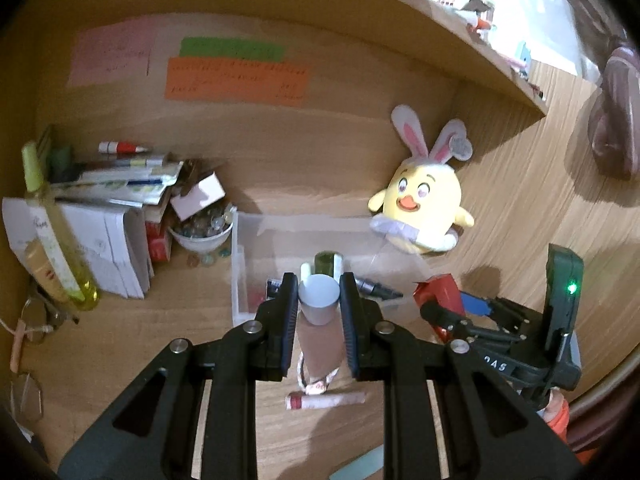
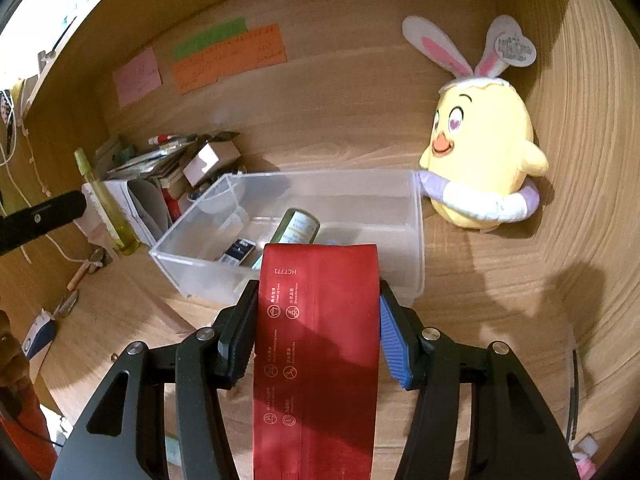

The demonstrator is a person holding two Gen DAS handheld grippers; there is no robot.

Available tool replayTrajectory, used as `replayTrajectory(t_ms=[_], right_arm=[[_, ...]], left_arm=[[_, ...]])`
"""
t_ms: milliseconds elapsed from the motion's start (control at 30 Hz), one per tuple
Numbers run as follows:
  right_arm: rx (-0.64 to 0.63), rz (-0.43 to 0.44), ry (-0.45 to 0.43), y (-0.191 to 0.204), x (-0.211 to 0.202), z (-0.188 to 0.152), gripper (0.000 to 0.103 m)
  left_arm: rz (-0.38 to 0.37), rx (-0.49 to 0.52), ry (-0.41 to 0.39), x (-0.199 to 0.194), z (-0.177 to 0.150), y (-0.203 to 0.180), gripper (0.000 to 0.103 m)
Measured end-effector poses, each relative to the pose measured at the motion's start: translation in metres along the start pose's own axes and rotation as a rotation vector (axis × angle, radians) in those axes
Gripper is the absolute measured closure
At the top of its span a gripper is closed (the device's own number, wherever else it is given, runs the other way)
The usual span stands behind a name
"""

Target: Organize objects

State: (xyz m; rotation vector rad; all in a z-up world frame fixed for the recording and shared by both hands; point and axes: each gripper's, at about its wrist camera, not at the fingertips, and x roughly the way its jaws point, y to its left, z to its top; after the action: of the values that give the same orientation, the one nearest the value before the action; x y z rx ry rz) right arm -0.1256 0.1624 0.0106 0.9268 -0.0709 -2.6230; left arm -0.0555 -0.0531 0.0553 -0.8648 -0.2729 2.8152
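My left gripper (image 1: 319,292) is shut on a pinkish tube with a white cap (image 1: 319,305), held cap-forward above the desk and just in front of the clear plastic bin (image 1: 240,280). My right gripper (image 2: 319,292) is shut on a flat red foil packet (image 2: 320,340), whose front end hangs over the near wall of the clear bin (image 2: 418,240). A green can (image 2: 298,226) and a small dark box (image 2: 238,252) lie inside the bin. In the left wrist view the right gripper and its red packet (image 1: 438,290) show at the right.
A yellow chick plush with rabbit ears (image 2: 480,152) leans right of the bin. Left of it are stacked papers and books (image 1: 108,240), a bowl of marbles (image 1: 202,232) and a yellow-green bottle (image 1: 56,240). A small rolled tube (image 1: 326,400) lies on the desk below my left gripper. A shelf (image 1: 460,40) runs overhead.
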Motion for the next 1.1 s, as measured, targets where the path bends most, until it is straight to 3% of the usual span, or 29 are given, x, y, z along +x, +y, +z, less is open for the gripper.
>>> replayTrajectory(t_ms=[533, 933, 1100], right_arm=[[-0.019, -0.015, -0.065, -0.006, 0.003, 0.040, 0.052], [-0.068, -0.053, -0.091, -0.007, 0.019, 0.074, 0.052], [-0.084, -0.058, -0.063, -0.010, 0.037, 0.087, 0.052]], left_arm=[[-0.029, 0.008, -0.088, 0.008, 0.040, -0.012, 0.083], [0.047, -0.012, -0.111, 0.024, 0.054, 0.002, 0.083], [0.054, -0.044, -0.113, 0.029, 0.058, 0.013, 0.083]])
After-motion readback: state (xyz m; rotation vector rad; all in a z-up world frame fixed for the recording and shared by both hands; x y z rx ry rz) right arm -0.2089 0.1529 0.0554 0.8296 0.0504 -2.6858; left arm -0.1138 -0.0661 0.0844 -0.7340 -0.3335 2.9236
